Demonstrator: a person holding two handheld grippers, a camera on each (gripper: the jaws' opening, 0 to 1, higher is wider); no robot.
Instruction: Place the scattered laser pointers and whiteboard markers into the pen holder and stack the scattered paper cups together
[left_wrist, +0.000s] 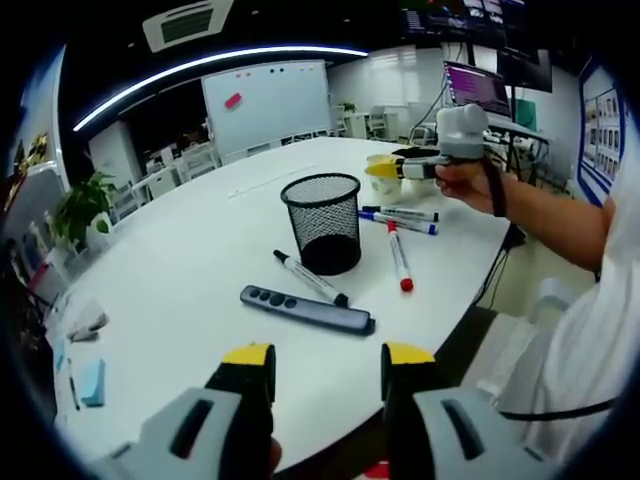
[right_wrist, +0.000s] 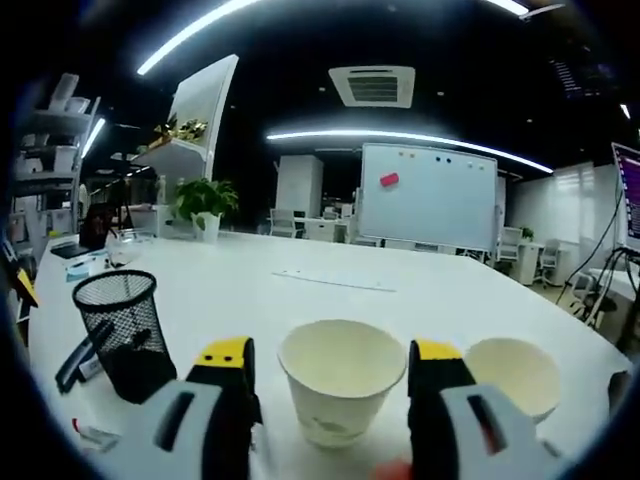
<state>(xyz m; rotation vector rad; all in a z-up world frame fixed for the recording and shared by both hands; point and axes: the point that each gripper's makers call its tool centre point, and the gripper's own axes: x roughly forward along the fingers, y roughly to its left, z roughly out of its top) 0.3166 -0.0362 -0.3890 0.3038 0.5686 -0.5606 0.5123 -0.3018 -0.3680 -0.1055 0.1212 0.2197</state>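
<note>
White paper cup (right_wrist: 340, 385) between open right tongs (right_wrist: 330, 365), second cup (right_wrist: 515, 375) beside

bright ceiling strips (right_wrist: 400, 135) | sharp centre | fisheye-warped edges

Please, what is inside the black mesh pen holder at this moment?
Through the mesh, the pen holder looks empty in the left gripper view; its very bottom is hard to see. The markers and the laser pointer lie on the table beside it.
</note>
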